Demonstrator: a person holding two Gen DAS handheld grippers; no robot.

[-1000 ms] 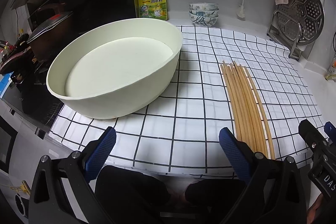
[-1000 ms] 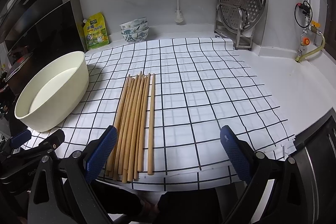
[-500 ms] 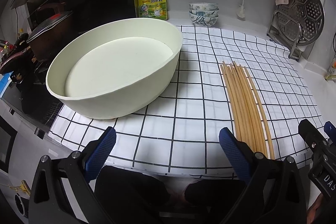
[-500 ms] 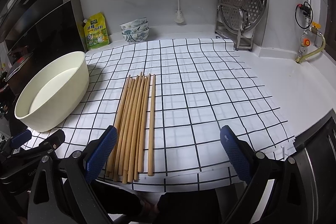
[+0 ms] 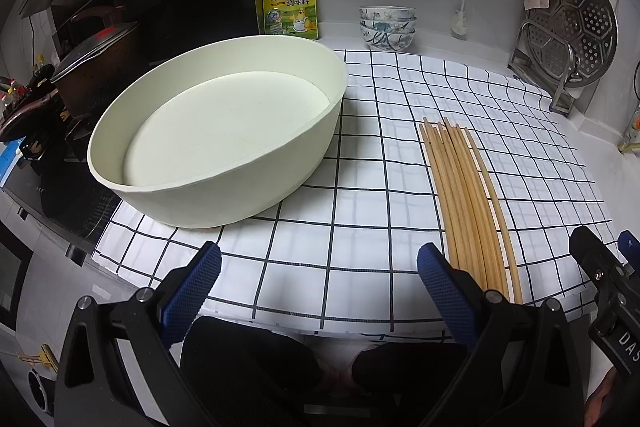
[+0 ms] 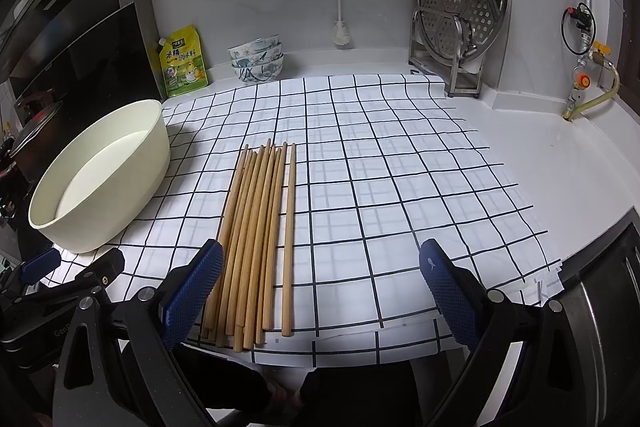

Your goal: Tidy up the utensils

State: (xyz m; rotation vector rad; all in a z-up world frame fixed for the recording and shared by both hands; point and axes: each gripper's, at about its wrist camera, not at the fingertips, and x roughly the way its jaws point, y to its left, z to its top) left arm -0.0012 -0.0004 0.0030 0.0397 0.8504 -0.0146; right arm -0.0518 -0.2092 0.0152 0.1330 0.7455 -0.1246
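the white counter (image 6: 560, 167) carries a checked cloth (image 6: 400, 187), with a cream oval basin (image 5: 216, 143) on its left side. right of it, apart, a row of wooden chopsticks (image 6: 256, 239) lies side by side. the left gripper (image 5: 318, 275) and right gripper (image 6: 320, 275) hover at the near edge, fingers spread wide, holding nothing.

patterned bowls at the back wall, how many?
3 patterned bowls, nested in one stack on the counter just beyond the checked cloth, right of the yellow pouch: top, middle, bottom. Another nested inside could be hidden.
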